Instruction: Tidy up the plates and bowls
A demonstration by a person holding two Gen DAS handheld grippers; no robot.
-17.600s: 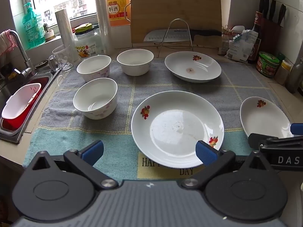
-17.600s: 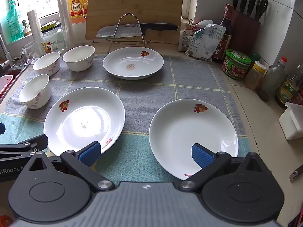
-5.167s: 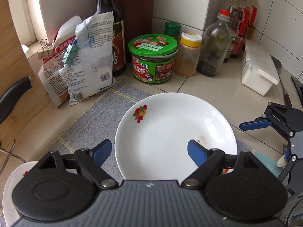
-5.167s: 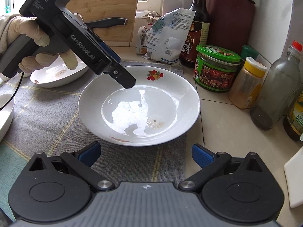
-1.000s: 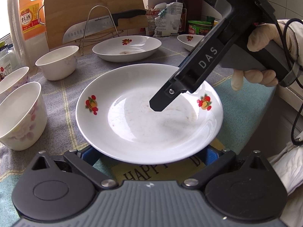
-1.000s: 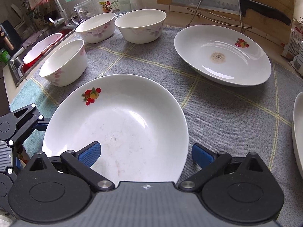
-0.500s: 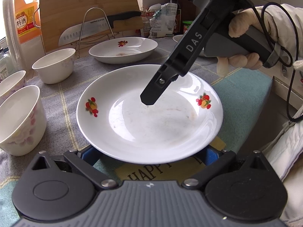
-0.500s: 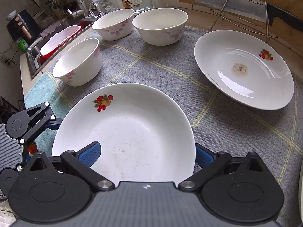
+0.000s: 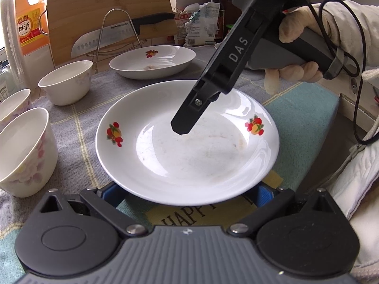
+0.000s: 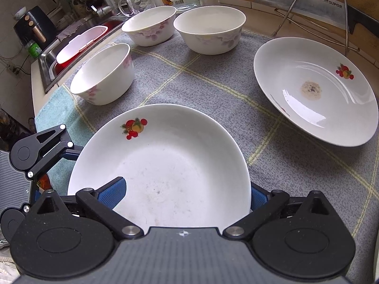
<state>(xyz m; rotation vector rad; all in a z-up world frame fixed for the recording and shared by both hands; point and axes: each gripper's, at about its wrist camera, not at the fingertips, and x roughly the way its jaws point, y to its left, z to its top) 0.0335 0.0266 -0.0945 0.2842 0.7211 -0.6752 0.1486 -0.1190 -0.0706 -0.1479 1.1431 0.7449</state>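
Place: I am working in a home kitchen.
Sink: I see a sink (image 10: pixel 51 65) with a tap (image 10: pixel 101 9).
Cooking things: a big knife (image 9: pixel 113 35) leans on a wooden cutting board (image 9: pixel 106 2), by an oil jug (image 9: pixel 29 23).
Counter: a towel (image 10: pixel 213 87) covers it.

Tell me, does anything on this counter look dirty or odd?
Yes. The far plate has a brownish, speckled stain in its middle, and the near plate shows faint smudges. Nothing looks spilled or broken.
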